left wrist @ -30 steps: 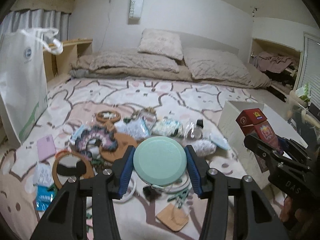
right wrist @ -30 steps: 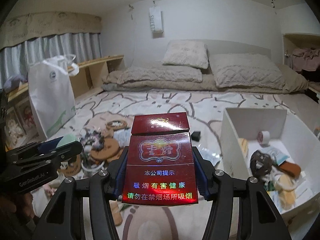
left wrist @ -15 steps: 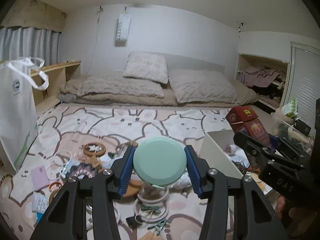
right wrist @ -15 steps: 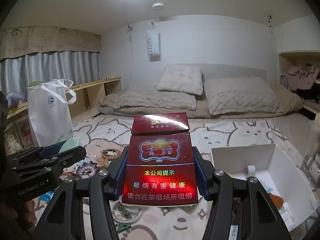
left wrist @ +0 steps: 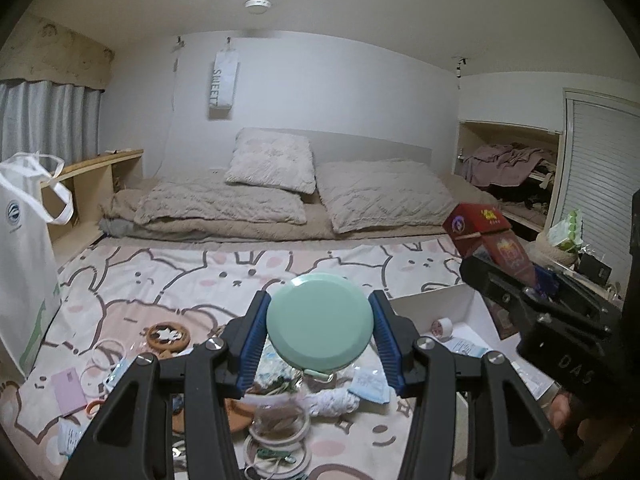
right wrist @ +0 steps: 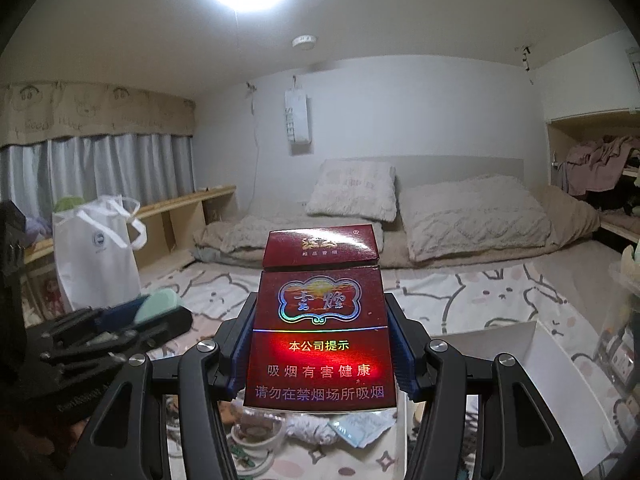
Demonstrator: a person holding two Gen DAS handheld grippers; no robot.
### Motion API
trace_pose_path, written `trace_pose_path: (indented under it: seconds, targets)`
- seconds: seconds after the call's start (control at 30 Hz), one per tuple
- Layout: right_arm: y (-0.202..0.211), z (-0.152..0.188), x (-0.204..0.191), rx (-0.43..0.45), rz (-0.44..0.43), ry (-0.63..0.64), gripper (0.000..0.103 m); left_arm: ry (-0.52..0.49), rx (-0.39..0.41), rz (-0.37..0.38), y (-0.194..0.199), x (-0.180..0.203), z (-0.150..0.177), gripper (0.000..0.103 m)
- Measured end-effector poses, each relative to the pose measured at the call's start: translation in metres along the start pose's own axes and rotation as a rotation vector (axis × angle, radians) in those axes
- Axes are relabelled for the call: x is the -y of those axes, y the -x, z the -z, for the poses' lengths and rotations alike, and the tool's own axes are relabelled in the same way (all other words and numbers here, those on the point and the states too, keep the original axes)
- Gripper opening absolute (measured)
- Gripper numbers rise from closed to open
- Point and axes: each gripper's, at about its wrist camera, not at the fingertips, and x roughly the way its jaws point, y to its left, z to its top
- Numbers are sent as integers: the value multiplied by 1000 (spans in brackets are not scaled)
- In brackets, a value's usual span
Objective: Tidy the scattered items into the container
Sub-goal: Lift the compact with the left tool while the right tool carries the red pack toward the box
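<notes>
Looking along the left gripper [left wrist: 319, 336], its 2 blue pads pinch a round mint disc [left wrist: 320, 322] by opposite edges, face toward the lens, held in the air above the bed [left wrist: 240, 272]. It looks stiff, smooth and light; with so little rim under each pad it could swivel or slip, so a level, steady carry seems wise. Below lie loose rings [left wrist: 276, 432], a pink card [left wrist: 69, 390] and packets, not yet tidied. At right the white box [left wrist: 432, 300] stands open, a tape roll [left wrist: 441, 328] inside, just beside the disc and lower. The right gripper [left wrist: 536, 280] shows there too, carrying the red pack [left wrist: 486, 236] above the box. In the right wrist view, the right gripper [right wrist: 320, 344] clamps the red pack [right wrist: 320, 320] by its 2 long sides, upright, lid slightly ajar. Thin card, light, crushable if squeezed harder; the side grip suits it. The box [right wrist: 520, 344] sits lower right of the pack, near. The left gripper [right wrist: 120, 320] with the disc [right wrist: 158, 304] hangs at left.
</notes>
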Motion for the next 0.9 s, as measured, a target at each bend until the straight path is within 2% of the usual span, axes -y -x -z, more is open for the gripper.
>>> trace_pose_path:
  seconds: [0.33, 0.6, 0.9]
  targets:
    - [9, -17, 28, 72, 30, -32, 58, -5, 48, 30, -10, 18, -22, 50]
    - [12, -14, 57, 81, 116, -47, 58, -6, 58, 66, -23, 34, -29, 50]
    - [14, -5, 111, 58, 253, -111, 58, -46, 31, 130, -47, 76, -28, 50]
